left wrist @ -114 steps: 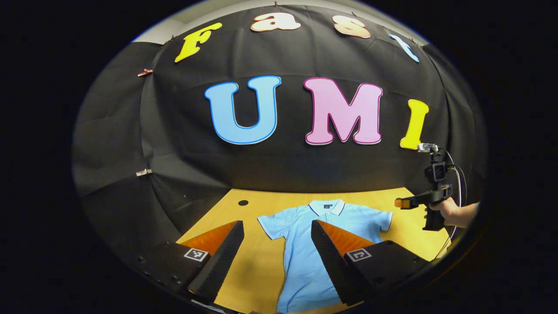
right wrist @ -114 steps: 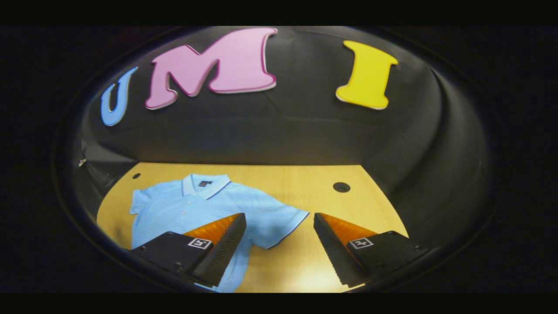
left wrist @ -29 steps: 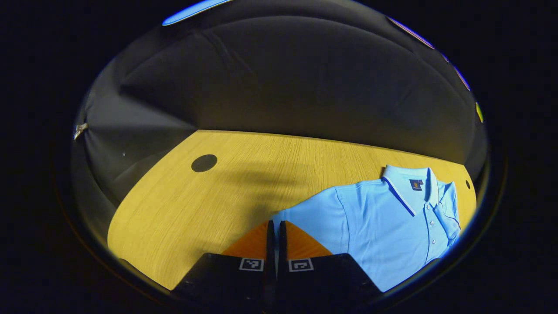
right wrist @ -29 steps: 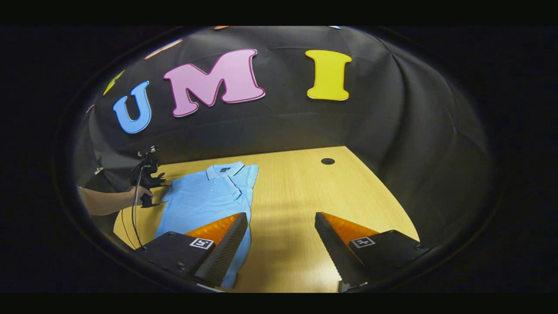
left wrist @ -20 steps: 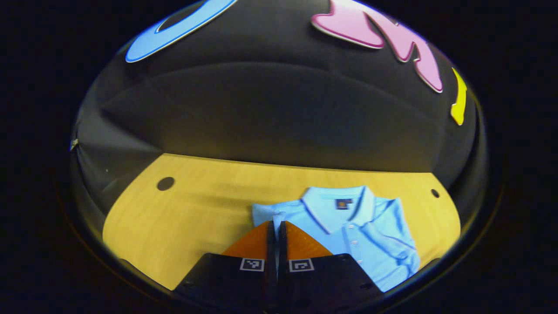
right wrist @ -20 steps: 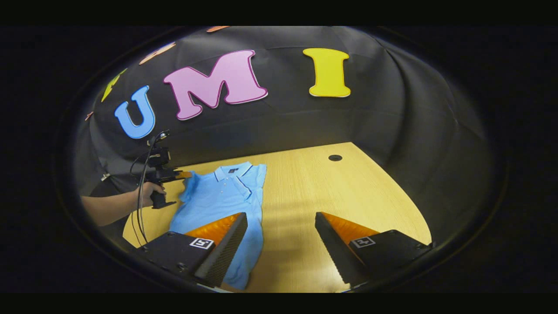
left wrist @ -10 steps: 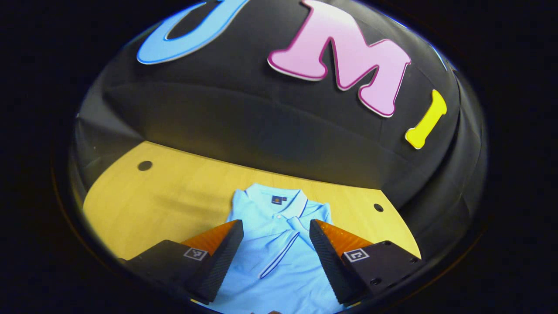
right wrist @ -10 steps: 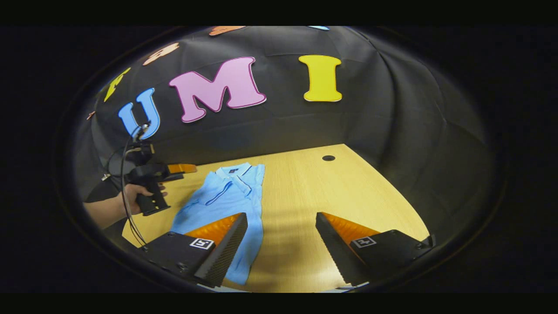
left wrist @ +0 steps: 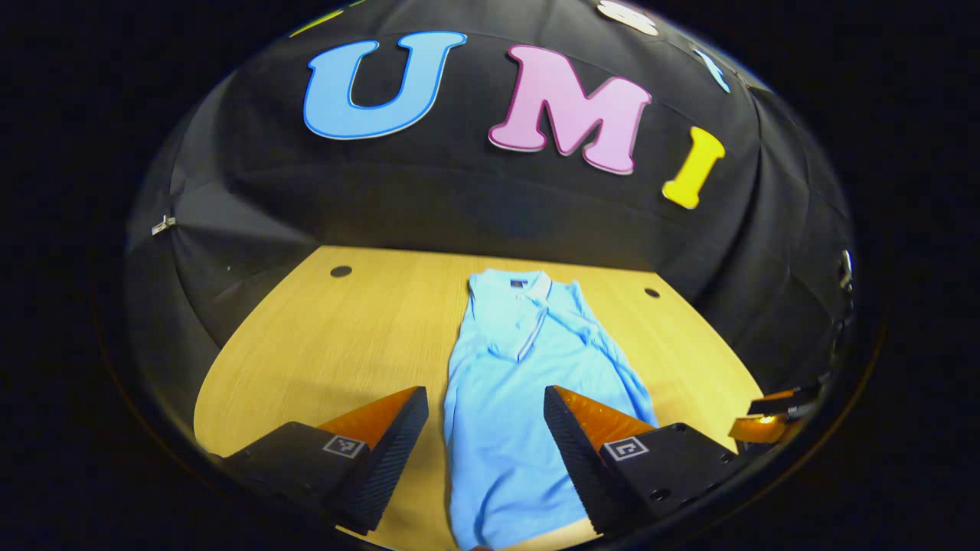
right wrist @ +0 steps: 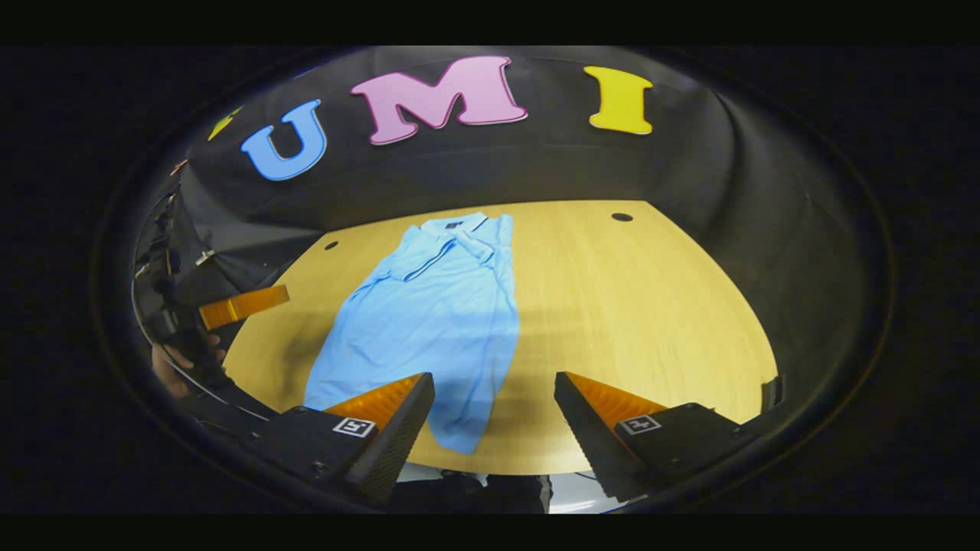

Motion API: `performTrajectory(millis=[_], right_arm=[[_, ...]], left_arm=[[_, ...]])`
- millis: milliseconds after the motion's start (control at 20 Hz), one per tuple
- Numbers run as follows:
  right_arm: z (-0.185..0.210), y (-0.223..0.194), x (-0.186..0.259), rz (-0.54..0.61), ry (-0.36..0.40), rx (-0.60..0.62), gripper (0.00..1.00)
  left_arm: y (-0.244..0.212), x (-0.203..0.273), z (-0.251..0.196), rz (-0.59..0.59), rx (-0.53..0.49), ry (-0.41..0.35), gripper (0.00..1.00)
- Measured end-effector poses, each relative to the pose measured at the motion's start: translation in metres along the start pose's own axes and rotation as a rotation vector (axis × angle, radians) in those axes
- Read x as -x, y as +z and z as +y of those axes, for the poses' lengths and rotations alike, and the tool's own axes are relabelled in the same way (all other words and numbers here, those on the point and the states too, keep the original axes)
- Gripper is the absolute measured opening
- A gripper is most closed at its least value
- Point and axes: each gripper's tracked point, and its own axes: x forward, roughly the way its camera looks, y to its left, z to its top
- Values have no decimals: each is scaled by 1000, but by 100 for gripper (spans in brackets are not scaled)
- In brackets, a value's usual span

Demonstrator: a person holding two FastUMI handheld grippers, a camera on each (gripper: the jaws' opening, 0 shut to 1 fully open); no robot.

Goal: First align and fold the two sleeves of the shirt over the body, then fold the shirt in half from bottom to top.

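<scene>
Both sleeves lie folded over the blue shirt [left wrist: 521, 383], flat on the wooden table [left wrist: 329, 344], and left gripper [left wrist: 486, 417] and right gripper [right wrist: 494, 405] hover above its hem, jaws wide, gripping nothing.

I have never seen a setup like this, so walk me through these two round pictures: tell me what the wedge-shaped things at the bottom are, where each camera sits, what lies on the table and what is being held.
No robot here: a person holds a two-finger gripper in each hand, and a fisheye camera rides on each.

The wedges are the fingers. The left gripper view looks along the left gripper; the right gripper view looks along the right gripper. Both stand open and hold nothing.

On the wooden table lies a light blue polo shirt, collar away from the person, both sleeves folded over the body. The bottom-to-top fold is not yet done.

At the left edge of the right gripper view, the person's hand shows, holding the left gripper.
</scene>
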Motion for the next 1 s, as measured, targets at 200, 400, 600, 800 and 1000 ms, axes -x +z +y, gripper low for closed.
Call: performTrajectory(millis=[200,400,600,800,1000], right_arm=[[34,-29,-18,35,32,7,99],[37,-70,-48,114,-27,5,99],[43,-98,-71,175,-54,-75,99],[38,-93,-73,149,-109,-62,98],[36,-97,-75,124,-133,-9,96]], left_arm=[[-76,13,3,107,32,-4,97],[-133,7,-5,239,36,-15,97],[-147,-2,-2,281,27,11,98],[-162,-8,-5,302,-33,27,99],[-168,-11,-7,288,-152,27,97]])
